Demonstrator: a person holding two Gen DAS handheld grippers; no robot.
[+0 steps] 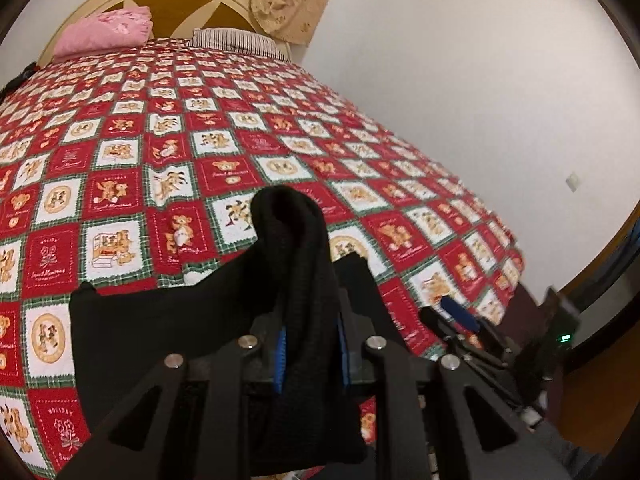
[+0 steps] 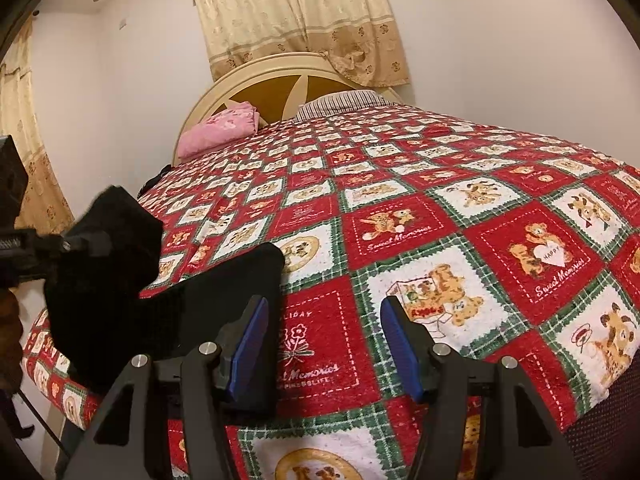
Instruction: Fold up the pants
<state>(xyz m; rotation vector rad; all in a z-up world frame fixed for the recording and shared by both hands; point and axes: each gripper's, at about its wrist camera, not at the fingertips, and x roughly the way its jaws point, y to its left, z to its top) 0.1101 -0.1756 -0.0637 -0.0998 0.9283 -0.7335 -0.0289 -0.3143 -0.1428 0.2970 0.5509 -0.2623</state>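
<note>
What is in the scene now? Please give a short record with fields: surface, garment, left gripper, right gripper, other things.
surface: bed with a red checked bedspread
garment: black pants, partly lifted off the bedspread
left gripper: shut on the pants, fabric bunched between its fingers
right gripper: open, holding nothing, beside the pants
other things: pink pillow, striped pillow, curtain behind the headboard
</note>
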